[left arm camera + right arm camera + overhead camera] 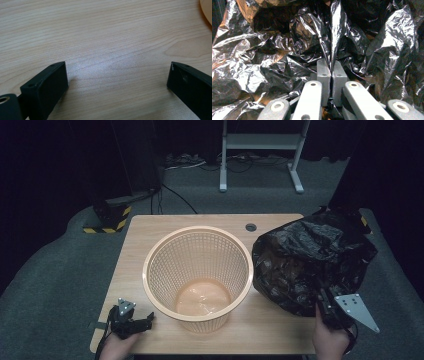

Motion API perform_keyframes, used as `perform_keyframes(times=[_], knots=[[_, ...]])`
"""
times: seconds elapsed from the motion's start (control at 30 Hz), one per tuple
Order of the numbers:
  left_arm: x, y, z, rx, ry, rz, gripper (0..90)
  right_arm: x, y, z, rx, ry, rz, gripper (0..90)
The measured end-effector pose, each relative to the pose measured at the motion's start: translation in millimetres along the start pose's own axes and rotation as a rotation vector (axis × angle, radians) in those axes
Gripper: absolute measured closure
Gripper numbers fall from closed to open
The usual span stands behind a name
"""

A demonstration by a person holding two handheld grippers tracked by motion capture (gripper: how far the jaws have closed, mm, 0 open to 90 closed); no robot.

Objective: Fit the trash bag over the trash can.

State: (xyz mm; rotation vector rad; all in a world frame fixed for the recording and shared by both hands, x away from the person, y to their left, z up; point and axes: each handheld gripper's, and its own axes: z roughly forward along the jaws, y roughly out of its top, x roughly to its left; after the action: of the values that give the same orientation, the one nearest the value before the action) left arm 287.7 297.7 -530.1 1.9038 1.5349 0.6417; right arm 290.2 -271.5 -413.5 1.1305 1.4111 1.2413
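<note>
Lifting the crumpled black plastic bin bag (pixel 312 260) at right of frame, pinched in the closed right hand-held gripper (pixel 331 72); next, carrying it over the peach mesh plastic basket (pixel 197 275) at centre of the table (pixel 150 227), with the left hand-held gripper (pixel 145 322) idle, jaws apart.

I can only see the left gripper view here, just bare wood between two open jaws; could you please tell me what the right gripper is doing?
Observer: The right gripper is shut on a fold of the crumpled black plastic bag.
Operator: Thank you; where is that bag?
Observer: At the right end of the light wooden table.
Operator: Is anything else on the table?
Observer: A round orange plastic mesh basket stands upright in the middle, empty.
</note>
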Motion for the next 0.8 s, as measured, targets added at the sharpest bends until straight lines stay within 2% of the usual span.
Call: perform_keyframes(times=[0.4, 0.8], knots=[[-0.2, 0.0, 0.0, -0.001, -0.002, 0.001, 3.4, 2.6, 53.4, -37.0, -0.186, 0.029, 0.009, 86.6], [-0.4, 0.0, 0.0, -0.002, -0.002, 0.0, 3.7, 17.2, 85.9, -73.7, -0.322, 0.099, 0.031, 86.3]])
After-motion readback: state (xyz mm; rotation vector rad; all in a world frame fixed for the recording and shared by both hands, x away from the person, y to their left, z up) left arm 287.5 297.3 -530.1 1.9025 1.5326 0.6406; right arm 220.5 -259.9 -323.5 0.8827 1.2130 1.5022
